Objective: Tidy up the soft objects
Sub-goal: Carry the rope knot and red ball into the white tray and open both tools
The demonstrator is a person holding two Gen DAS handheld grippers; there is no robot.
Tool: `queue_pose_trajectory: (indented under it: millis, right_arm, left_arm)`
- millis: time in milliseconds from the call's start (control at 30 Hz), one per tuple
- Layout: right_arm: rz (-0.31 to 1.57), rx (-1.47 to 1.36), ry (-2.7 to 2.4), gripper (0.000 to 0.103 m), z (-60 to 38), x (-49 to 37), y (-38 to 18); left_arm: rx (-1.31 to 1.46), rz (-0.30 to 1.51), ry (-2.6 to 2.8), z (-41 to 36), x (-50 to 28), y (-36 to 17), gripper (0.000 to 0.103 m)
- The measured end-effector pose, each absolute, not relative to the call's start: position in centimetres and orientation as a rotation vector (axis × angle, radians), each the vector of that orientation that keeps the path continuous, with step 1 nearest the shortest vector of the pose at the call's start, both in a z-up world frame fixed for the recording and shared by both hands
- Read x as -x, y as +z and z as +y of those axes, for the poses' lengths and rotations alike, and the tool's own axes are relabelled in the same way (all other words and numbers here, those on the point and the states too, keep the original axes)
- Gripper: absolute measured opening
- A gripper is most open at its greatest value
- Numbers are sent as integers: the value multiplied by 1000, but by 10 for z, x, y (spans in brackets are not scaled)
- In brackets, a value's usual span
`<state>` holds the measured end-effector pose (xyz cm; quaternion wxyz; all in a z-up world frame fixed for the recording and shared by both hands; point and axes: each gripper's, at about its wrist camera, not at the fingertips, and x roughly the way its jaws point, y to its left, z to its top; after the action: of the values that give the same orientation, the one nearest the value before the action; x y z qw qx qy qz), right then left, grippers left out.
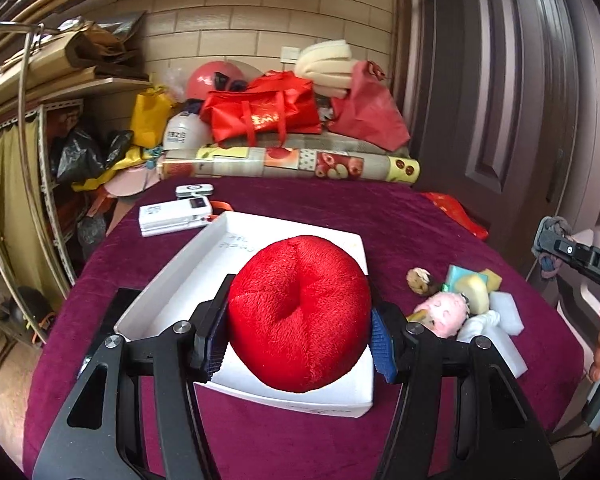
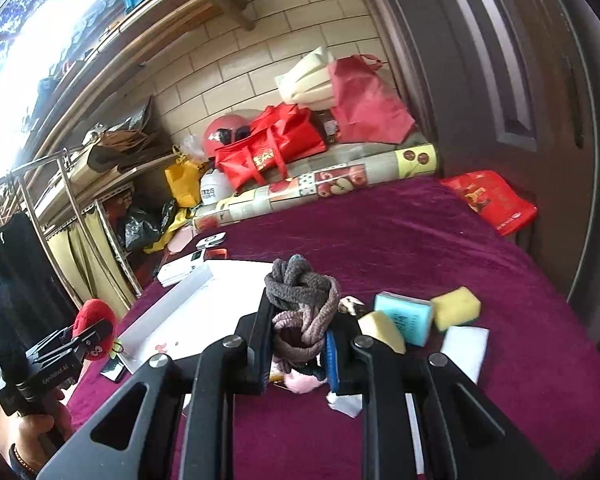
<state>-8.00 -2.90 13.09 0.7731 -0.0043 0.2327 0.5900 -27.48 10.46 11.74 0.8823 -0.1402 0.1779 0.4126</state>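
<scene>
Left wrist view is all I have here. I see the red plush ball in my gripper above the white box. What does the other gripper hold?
Observer: The right gripper is shut on a knotted bundle of grey and pink hair ties.
Operator: Is a sponge near it?
Observer: Yes, a yellow sponge lies on the purple cloth, right of a teal pack.
Operator: Anything red at the table's far right?
Observer: A red plastic bag lies at that edge, near the door.
</scene>
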Motion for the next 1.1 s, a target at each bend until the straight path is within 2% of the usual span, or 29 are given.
queue_pose_trajectory:
  millis: [1100]
  right_arm:
    - [590,174,1440,23,59,142,125]
  left_arm:
    - [385,310,971,136,333,117,59]
